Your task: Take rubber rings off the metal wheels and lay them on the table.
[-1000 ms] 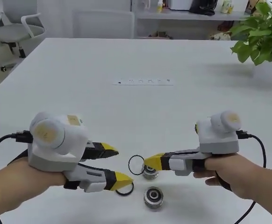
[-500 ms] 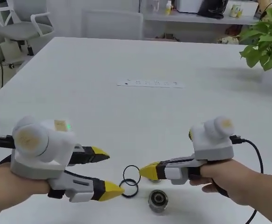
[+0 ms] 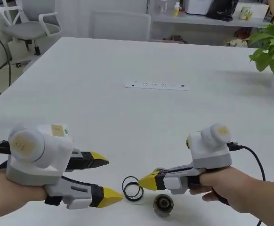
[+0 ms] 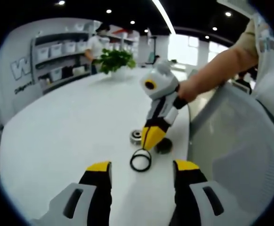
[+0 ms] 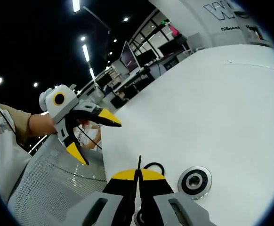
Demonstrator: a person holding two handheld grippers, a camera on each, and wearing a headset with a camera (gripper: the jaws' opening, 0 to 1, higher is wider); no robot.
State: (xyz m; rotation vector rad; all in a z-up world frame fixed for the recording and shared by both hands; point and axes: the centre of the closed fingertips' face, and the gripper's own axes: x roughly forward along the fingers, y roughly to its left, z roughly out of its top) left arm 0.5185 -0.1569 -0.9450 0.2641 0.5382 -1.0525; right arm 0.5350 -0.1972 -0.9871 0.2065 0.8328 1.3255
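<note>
The two rubber rings [image 3: 132, 189] now overlap beside the right gripper [image 3: 142, 181].

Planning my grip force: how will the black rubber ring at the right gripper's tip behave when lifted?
The rubber ring is a thin loop, so probably floppy and very light. Rubber on the smooth table likely drags rather than slides. The right gripper, jaws together, seems to pinch a thin black strand, so it probably squashes flat easily.
</note>
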